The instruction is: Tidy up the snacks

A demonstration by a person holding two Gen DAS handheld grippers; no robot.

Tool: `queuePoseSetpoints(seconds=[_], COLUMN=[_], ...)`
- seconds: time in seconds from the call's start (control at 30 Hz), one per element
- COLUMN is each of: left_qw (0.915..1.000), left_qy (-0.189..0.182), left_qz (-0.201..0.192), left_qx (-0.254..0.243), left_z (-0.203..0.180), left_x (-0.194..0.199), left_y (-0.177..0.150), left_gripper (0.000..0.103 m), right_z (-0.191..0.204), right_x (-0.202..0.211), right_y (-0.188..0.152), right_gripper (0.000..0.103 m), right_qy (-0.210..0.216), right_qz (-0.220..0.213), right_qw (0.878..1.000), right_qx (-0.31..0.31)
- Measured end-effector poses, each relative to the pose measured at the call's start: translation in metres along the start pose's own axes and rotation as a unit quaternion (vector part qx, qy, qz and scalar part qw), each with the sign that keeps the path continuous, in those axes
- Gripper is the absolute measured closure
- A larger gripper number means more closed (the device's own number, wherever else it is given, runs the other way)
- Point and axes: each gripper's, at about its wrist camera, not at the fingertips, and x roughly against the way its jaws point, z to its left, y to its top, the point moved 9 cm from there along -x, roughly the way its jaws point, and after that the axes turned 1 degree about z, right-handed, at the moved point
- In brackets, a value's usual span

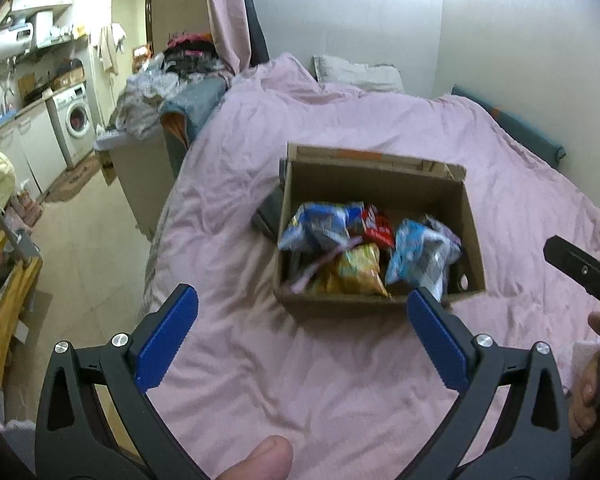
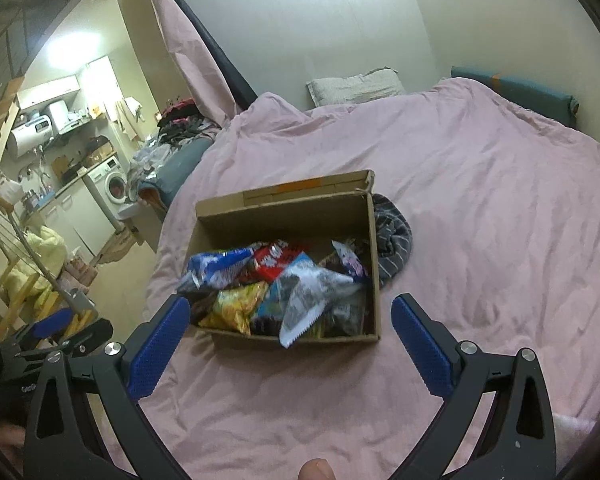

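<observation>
Left wrist view: left hand-held gripper (image 1: 302, 322) spread wide, nothing between its blue pads, aimed down at the cardboard box (image 1: 470, 220) on the pink bed (image 1: 260, 160). Snack packets (image 1: 358, 272) sit heaped inside, probably dumped there so they stay together on soft bedding. The box's long axis runs left-right across this view, open top up, flap standing at the far side.

Right wrist view: right hand-held gripper (image 2: 290, 330) also fully spread, empty, just short of the box's near wall. A white packet (image 2: 300, 308) hangs over that rim. Striped cloth (image 2: 396, 240) lies beside the box.
</observation>
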Motion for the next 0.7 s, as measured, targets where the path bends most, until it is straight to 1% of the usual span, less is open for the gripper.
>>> queuePoseSetpoints(seconds=[0.07, 0.23, 0.4, 0.53, 0.7], left_qw=[1.0000, 0.9994, 0.9993, 0.9990, 0.9990], left_qy=[-0.009, 0.012, 0.000, 0.003, 0.003], left_qz=[-0.002, -0.029, -0.035, -0.043, -0.042], left_qx=[-0.001, -0.013, 0.017, 0.014, 0.014], left_z=[-0.001, 0.003, 0.010, 0.010, 0.010], left_x=[0.003, 0.008, 0.011, 0.012, 0.011], left_y=[-0.008, -0.014, -0.014, -0.013, -0.016], left_gripper=[0.000, 0.000, 0.000, 0.000, 0.000], right_z=[0.000, 0.001, -0.002, 0.001, 0.009], right_x=[0.003, 0.010, 0.011, 0.010, 0.007], right_y=[-0.006, -0.021, -0.032, -0.033, -0.034], right_gripper=[0.000, 0.000, 0.000, 0.000, 0.000], right_qy=[-0.005, -0.013, -0.037, -0.047, -0.054], right_qz=[0.000, 0.003, 0.000, -0.013, -0.021], right_qw=[1.000, 1.000, 0.999, 0.999, 0.998], right_qx=[0.005, 0.001, 0.003, 0.014, 0.038])
